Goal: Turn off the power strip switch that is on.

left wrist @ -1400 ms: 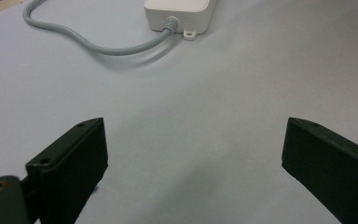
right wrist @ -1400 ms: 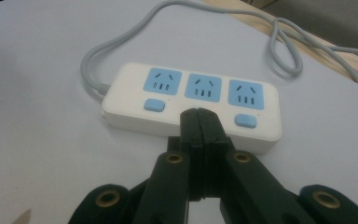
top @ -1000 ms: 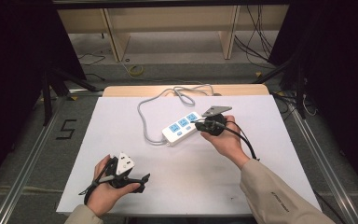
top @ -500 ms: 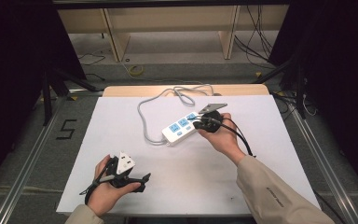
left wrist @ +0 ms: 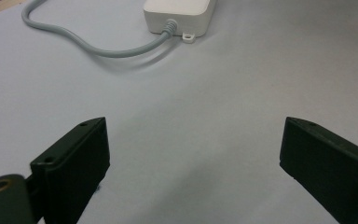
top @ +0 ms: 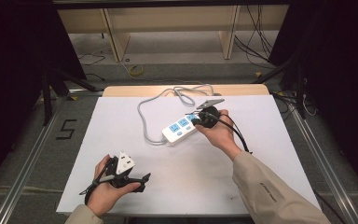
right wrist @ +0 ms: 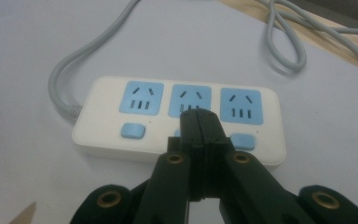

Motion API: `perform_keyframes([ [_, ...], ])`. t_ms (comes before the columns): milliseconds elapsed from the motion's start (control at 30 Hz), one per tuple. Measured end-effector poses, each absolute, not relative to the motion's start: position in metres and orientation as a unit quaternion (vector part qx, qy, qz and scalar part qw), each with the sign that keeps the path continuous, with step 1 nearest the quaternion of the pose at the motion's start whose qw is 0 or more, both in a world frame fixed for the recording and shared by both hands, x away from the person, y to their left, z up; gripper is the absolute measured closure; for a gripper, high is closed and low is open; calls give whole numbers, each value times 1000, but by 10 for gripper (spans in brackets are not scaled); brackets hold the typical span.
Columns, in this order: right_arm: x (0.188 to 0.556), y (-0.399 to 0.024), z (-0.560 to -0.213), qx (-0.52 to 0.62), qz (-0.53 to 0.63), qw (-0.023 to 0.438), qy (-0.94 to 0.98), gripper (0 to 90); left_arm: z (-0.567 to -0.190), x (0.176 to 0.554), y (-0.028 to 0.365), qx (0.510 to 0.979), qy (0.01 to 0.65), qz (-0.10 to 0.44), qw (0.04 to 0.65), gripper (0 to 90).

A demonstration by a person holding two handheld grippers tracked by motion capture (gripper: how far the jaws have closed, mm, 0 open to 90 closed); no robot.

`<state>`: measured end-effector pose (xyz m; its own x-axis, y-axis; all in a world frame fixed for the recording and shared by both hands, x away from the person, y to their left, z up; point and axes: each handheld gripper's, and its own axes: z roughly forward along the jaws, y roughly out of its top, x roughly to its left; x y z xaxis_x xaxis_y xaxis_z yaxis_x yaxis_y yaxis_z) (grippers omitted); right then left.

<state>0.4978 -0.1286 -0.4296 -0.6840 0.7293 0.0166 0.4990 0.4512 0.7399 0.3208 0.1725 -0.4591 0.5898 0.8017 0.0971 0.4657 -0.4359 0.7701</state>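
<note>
A white power strip (top: 182, 128) with three blue sockets and blue switches lies mid-table, its grey cable (top: 145, 122) looping off to the back. In the right gripper view the strip (right wrist: 177, 119) sits just beyond my right gripper (right wrist: 199, 115), whose jaws are pressed together with nothing between them, their tips over the middle switch. From above, the right gripper (top: 197, 118) is at the strip's right end. My left gripper (top: 142, 179) rests near the table's front left, jaws wide apart and empty. The left gripper view looks toward the strip's cable end (left wrist: 179, 16).
The white table top (top: 261, 140) has a bare wooden strip along its back edge (top: 242, 89). Beyond it are a wooden shelf frame (top: 168, 23) and loose cables on the floor (top: 261, 51). Metal rails run along both sides of the table.
The right gripper has edged left and down onto the strip's right end. The left gripper has stayed put.
</note>
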Motion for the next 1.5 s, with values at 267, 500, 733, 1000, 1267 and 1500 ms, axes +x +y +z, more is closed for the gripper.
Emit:
perform_keyframes([
  [267,504,-125,-432,372,366,148,840,900,-460,321,172,817,388,232,360,82],
  [500,509,-124,-437,375,361,146,841,900,-459,321,171,816,387,234,359,83],
  [733,515,-119,-441,379,359,142,841,900,-460,321,171,816,386,235,360,85],
  [1000,520,-115,-444,381,354,139,843,900,-459,321,171,818,384,235,359,87],
  [1267,523,-112,-445,380,347,133,847,900,-459,321,170,819,383,234,358,88],
  [1500,526,-109,-448,378,338,127,853,900,-460,321,170,819,383,234,358,89],
])
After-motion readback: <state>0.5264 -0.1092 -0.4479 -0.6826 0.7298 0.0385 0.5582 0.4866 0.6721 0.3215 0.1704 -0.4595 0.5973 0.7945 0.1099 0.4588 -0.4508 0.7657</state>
